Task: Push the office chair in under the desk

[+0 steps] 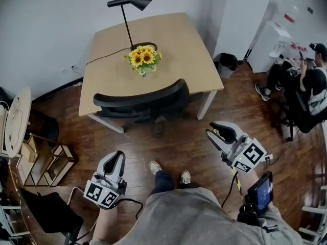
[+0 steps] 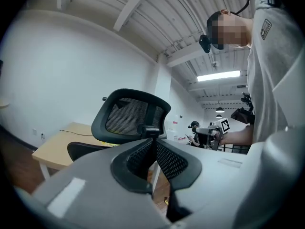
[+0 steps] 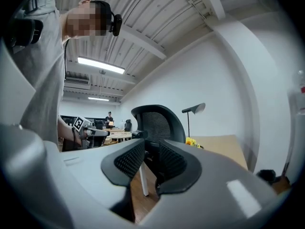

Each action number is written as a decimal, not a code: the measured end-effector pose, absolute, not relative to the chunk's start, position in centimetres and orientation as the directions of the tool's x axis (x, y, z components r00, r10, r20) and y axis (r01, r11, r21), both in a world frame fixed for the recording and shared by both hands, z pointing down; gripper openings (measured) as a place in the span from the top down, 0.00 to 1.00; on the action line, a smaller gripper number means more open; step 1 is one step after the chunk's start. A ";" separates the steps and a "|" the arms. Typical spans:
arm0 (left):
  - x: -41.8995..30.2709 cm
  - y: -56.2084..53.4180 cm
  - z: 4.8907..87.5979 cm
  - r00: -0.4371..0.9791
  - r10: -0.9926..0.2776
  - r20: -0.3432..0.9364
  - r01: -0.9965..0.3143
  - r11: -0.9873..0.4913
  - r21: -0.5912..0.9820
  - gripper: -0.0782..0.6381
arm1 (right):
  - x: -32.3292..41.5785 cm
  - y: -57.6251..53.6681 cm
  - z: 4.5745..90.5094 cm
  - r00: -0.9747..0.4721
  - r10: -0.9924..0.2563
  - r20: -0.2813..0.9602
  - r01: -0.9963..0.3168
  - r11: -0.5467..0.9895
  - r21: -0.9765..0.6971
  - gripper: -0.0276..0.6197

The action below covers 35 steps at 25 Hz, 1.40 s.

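Observation:
A black mesh-backed office chair stands at the front edge of the light wooden desk, its backrest against the desk edge and its seat hidden below. My left gripper hangs over the floor a good way short of the chair, apart from it. In the left gripper view its jaws meet, shut on nothing, and the chair rises beyond them. My right gripper is to the right of the chair, also apart. Its jaws stand open by a narrow gap, with the chair seen beyond them.
A black desk lamp and a bunch of sunflowers stand on the desk. A black bin sits by its right leg. A seated person is at the far right. A low wooden shelf and a dark chair stand at the left.

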<state>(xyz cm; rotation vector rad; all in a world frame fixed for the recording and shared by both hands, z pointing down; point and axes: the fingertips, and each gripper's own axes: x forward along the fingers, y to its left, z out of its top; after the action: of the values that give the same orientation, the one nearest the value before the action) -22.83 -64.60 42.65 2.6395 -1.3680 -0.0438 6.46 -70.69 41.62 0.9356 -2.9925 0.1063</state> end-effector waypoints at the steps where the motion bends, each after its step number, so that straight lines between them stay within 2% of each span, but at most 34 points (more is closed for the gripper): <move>1: -22.5 -63.7 42.5 0.574 -0.817 0.051 -0.812 -0.561 0.159 0.89 | 6.5 -70.0 41.6 -0.825 -0.564 0.024 -0.565 0.823 -0.065 0.80; 12: -21.2 -58.0 41.7 0.587 -0.809 0.042 -0.804 -0.576 0.149 0.89 | 1.9 -61.8 41.9 -0.847 -0.529 0.044 -0.531 0.845 -0.067 0.87; 18: -21.3 -53.9 42.1 0.624 -0.779 0.054 -0.776 -0.610 0.161 0.89 | -0.8 -56.2 42.0 -0.831 -0.553 0.061 -0.556 0.829 -0.060 0.89; 35: -19.0 -49.6 42.6 0.632 -0.770 0.085 -0.772 -0.619 0.144 0.89 | -0.6 -50.5 44.1 -0.763 -0.633 0.129 -0.644 0.760 -0.085 0.95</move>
<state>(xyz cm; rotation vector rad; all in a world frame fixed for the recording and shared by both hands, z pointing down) -19.04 -49.64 42.60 2.6851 -1.2794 0.0219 -0.60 -50.49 44.13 1.0401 -2.8596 0.1894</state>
